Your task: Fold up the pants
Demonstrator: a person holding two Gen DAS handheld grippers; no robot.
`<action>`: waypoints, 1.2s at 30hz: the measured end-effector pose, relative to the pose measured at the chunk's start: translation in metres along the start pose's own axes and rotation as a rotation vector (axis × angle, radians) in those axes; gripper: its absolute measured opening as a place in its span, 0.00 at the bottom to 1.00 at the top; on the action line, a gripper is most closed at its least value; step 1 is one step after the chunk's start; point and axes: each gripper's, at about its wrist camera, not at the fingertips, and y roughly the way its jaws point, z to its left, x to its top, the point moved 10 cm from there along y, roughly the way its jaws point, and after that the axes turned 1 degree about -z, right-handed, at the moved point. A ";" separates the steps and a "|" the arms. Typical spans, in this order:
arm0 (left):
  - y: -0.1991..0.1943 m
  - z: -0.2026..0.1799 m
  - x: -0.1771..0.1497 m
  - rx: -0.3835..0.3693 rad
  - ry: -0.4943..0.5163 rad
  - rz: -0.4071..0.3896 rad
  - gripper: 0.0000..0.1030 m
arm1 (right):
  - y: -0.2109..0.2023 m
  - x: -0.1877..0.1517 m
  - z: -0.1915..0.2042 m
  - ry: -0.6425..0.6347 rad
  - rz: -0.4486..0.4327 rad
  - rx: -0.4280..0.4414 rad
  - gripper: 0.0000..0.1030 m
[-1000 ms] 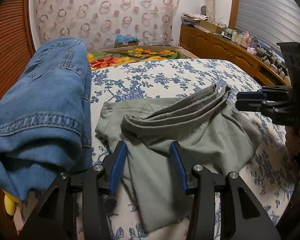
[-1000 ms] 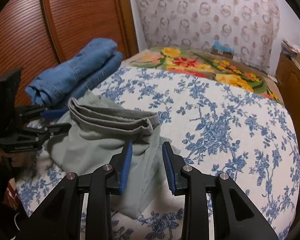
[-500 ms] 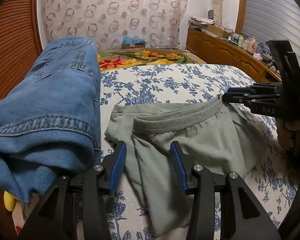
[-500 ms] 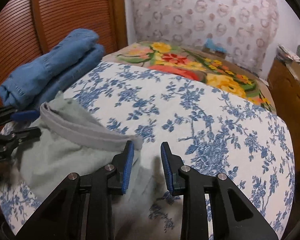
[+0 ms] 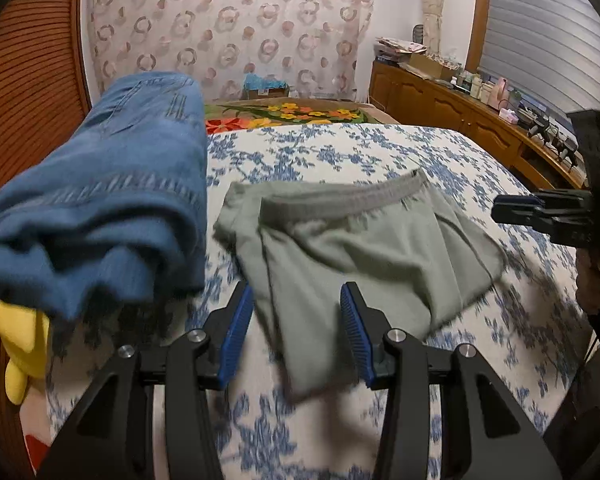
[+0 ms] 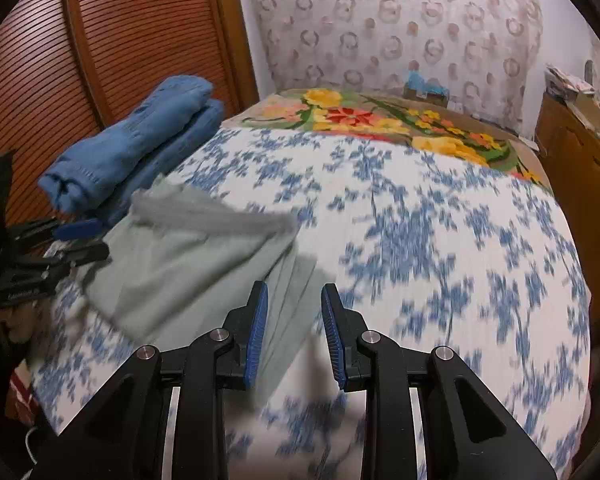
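One green pants point(image 5: 352, 256) lies folded on the bed point(image 5: 380, 152), waistband toward the headboard end, beside one jeans point(image 5: 100, 200). Two grippers, left point(image 5: 296, 332) and right point(image 6: 294, 332), gape empty.

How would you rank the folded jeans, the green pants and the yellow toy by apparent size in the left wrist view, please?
1. Folded jeans, though their nearness to the camera inflates them.
2. Green pants, which may truly be similar in size.
3. Yellow toy, only partly visible under the jeans.
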 end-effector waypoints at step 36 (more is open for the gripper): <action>0.000 -0.010 -0.031 -0.056 -0.029 0.016 0.15 | 0.009 -0.048 0.028 -0.014 0.056 0.071 0.07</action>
